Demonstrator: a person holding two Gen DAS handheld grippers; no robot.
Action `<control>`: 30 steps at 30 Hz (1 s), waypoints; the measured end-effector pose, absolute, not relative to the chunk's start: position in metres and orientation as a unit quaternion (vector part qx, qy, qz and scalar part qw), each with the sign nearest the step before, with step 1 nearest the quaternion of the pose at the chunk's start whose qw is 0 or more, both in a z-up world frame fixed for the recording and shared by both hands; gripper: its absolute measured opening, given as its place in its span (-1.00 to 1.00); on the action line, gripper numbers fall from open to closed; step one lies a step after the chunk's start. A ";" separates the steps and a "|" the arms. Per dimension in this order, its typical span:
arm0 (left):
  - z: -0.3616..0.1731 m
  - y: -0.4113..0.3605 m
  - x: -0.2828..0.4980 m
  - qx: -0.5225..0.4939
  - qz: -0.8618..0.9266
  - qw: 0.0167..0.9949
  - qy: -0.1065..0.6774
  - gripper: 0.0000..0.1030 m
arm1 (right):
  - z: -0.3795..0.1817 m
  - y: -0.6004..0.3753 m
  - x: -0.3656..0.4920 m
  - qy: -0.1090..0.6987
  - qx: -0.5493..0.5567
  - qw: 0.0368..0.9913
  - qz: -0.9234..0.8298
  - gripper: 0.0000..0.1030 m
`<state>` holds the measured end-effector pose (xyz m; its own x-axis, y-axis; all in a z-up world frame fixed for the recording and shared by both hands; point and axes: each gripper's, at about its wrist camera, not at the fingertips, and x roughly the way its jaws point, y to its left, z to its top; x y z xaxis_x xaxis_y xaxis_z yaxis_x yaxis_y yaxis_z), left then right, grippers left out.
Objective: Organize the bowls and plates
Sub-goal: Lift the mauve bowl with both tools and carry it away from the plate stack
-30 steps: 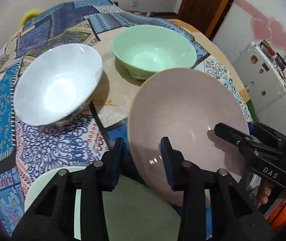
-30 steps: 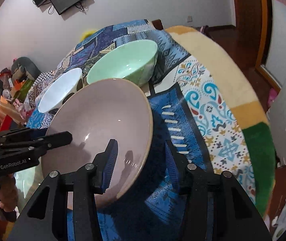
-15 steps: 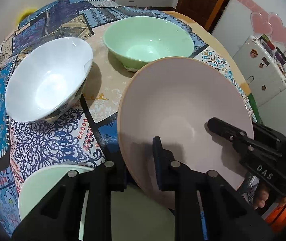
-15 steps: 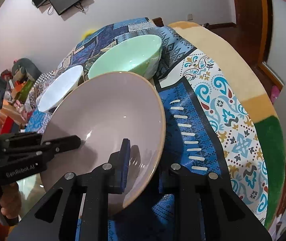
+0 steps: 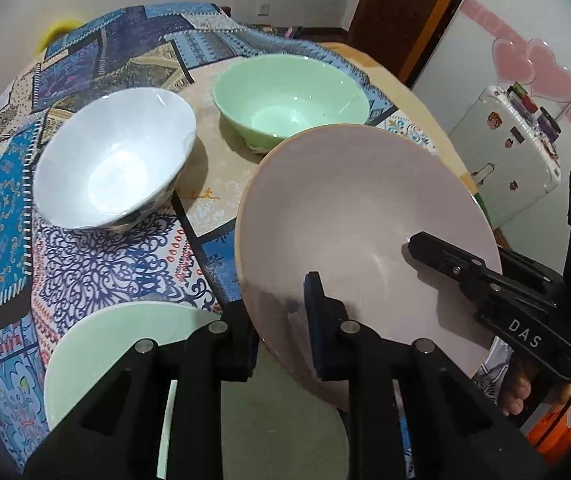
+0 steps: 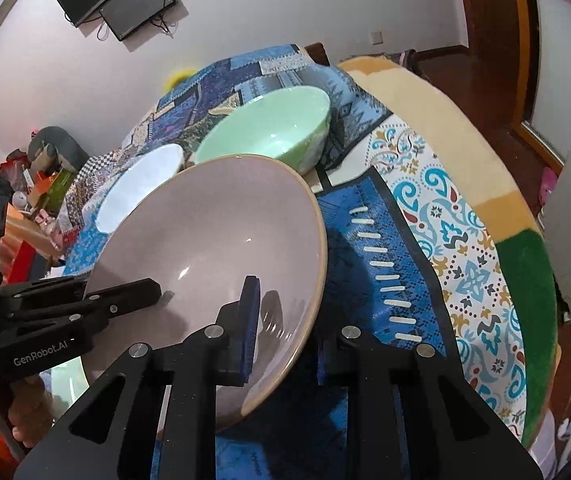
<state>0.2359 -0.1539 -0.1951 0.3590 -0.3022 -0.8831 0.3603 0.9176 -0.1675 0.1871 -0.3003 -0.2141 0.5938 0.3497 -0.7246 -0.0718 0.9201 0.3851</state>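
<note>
A large pink bowl [image 5: 365, 224] is held tilted above the table by both grippers. My left gripper [image 5: 281, 320] is shut on its near-left rim. My right gripper [image 6: 285, 316] is shut on its right rim, and the bowl also shows in the right wrist view [image 6: 213, 232]. A white bowl [image 5: 113, 164] and a green bowl [image 5: 289, 96] stand on the patterned tablecloth behind it. A pale green plate [image 5: 125, 352] lies on the table below my left gripper. In the right wrist view the green bowl [image 6: 269, 132] and white bowl [image 6: 141, 184] stand beyond the pink bowl.
The round table has a blue patterned cloth [image 5: 97, 264] and its right edge [image 6: 517, 240] drops off to the floor. A white cabinet [image 5: 509, 148] stands right of the table. A wooden door [image 5: 405, 4] is at the back.
Both grippers closed on the pink bowl's rim and lifted it slightly, tilting it more upright. The other bowls and the plate stayed in place.
</note>
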 end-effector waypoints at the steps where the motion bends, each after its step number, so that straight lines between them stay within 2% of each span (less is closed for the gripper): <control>1: -0.191 -0.152 0.234 0.025 -0.202 0.826 0.526 -0.61 | -0.210 -0.299 0.186 0.431 0.158 0.880 0.121 -0.61; 17: -0.139 -0.105 0.191 -0.007 -0.180 0.859 0.479 -0.61 | -0.172 -0.254 0.168 0.398 0.129 0.896 0.147 -0.61; 30: -0.123 -0.041 0.145 -0.037 -0.138 0.877 0.459 -0.61 | -0.164 -0.198 0.154 0.391 0.106 0.894 0.192 -0.61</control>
<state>0.1449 -0.0406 -0.1226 0.5411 -0.2765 -0.7942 0.2088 0.9590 -0.1916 0.1544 -0.1976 -0.1643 0.6209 0.4258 -0.6581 -0.2595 0.9039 0.3400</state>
